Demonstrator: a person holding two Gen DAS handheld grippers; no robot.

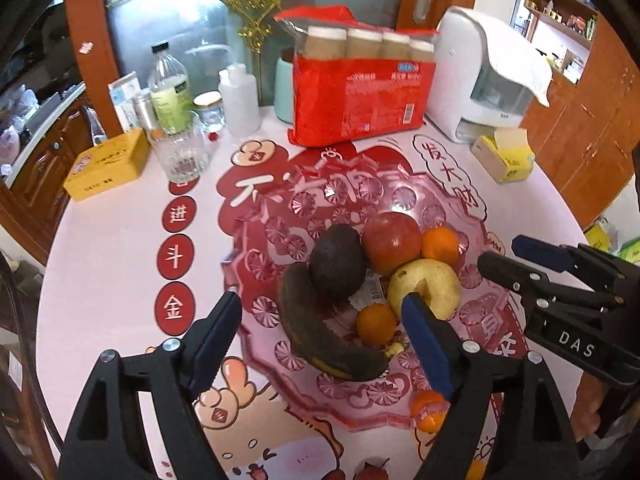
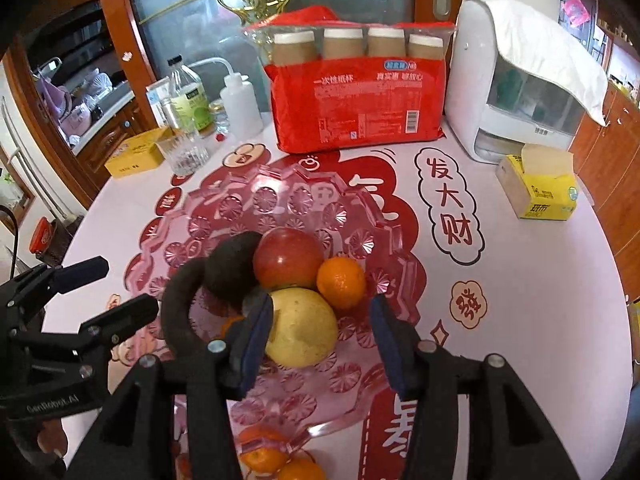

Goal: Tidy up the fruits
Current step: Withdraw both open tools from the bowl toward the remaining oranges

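Observation:
A clear pink fruit plate (image 1: 400, 408) (image 2: 280, 196) holds a blackened banana (image 1: 312, 332) (image 2: 176, 312), a dark avocado (image 1: 338, 264) (image 2: 232, 272), a red apple (image 1: 392, 242) (image 2: 288, 258), a yellow pear (image 1: 432, 286) (image 2: 304, 328) and two oranges (image 1: 440, 246) (image 1: 376, 322) (image 2: 341, 282). My left gripper (image 1: 320, 320) is open and empty above the banana. My right gripper (image 2: 320, 328) is open and empty, its fingers either side of the pear; it also shows in the left wrist view (image 1: 504, 256). More oranges (image 1: 430, 410) (image 2: 264, 450) lie by the plate's near rim.
At the table's back stand a red pack of paper cups (image 1: 360, 92) (image 2: 356, 96), a white appliance (image 1: 476, 76) (image 2: 520, 80), a tissue box (image 1: 504, 154) (image 2: 538, 188), bottles (image 1: 170, 88), a glass (image 1: 184, 152) (image 2: 186, 152) and a yellow box (image 1: 108, 164) (image 2: 134, 152).

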